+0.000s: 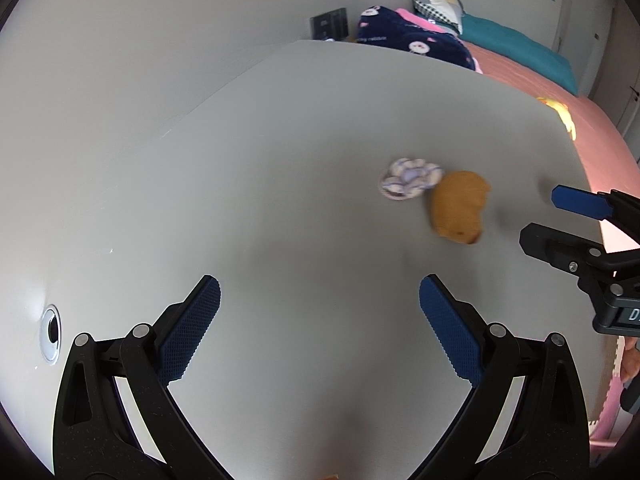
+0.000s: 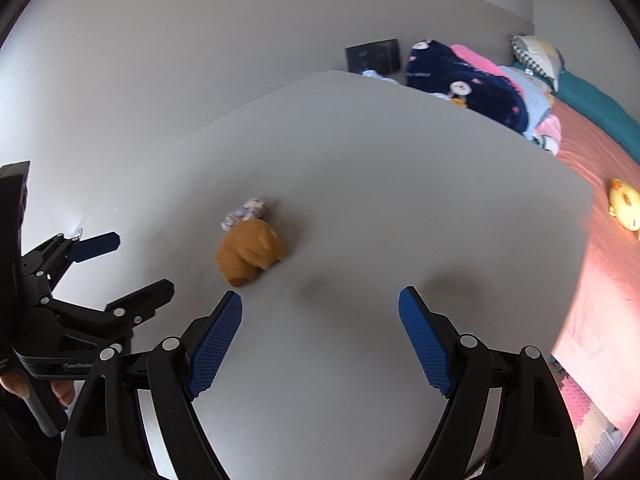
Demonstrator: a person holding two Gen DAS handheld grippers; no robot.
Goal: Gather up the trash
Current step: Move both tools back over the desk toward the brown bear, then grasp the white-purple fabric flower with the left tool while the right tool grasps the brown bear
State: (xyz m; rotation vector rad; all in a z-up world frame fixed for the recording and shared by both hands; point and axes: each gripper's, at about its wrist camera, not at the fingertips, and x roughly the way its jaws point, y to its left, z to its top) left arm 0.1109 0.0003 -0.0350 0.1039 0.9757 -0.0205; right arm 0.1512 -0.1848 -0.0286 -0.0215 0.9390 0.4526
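An orange-brown crumpled lump (image 1: 460, 207) lies on the white table (image 1: 280, 160), touching a crumpled white and purple wrapper (image 1: 410, 179) on its left. Both show in the right wrist view, the lump (image 2: 250, 252) in front of the wrapper (image 2: 246, 212). My left gripper (image 1: 320, 320) is open and empty, above the table short of both. My right gripper (image 2: 320, 344) is open and empty, the lump just beyond its left finger. The right gripper also shows at the right edge of the left wrist view (image 1: 560, 216), and the left gripper at the left of the right wrist view (image 2: 132, 264).
A round cable hole (image 1: 52, 338) sits in the table at the left. A bed with a pink sheet (image 2: 600, 260), a navy patterned blanket (image 2: 460, 80), pillows and a yellow toy (image 2: 624, 204) lies beyond the table's right edge. A wall runs along the table's far side.
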